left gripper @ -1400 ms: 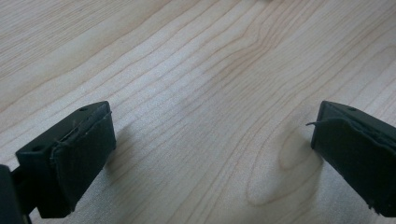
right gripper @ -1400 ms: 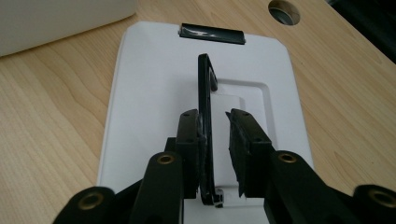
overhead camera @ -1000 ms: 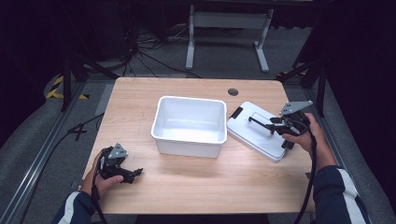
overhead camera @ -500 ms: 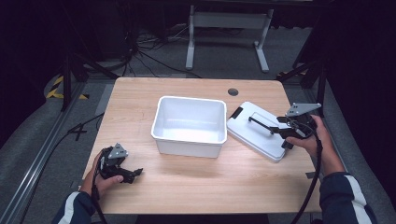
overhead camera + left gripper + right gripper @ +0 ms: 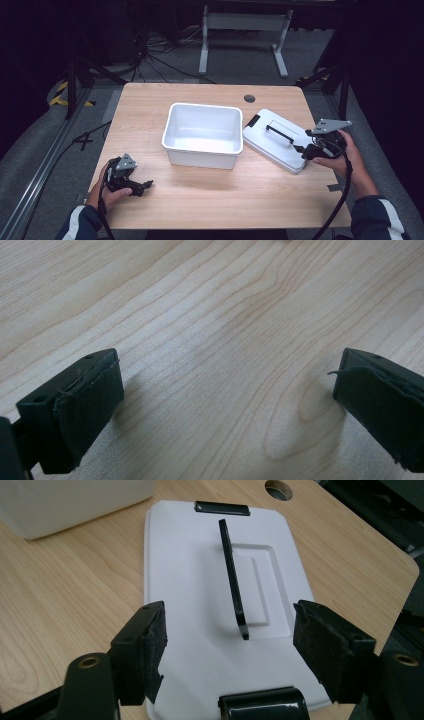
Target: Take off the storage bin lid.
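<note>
The right gripper [image 5: 306,150] has just opened its jaws and drawn back from the lid's black handle [image 5: 232,577]; nothing is between them now. The white lid [image 5: 276,140] lies flat on the table [image 5: 150,105], just right of the white bin [image 5: 202,134], apparently released. The left gripper [image 5: 225,405] rests wide open, empty.

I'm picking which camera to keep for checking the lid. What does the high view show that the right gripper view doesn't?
High view alone: the left gripper resting open on the table, both hands, the whole inside of the white bin.

Right gripper view alone: the lid's near clip, close between the open jaws of the right gripper, which have just been opening.

Both: the white lid, its black handle, the far clip, the table's round hole.
</note>
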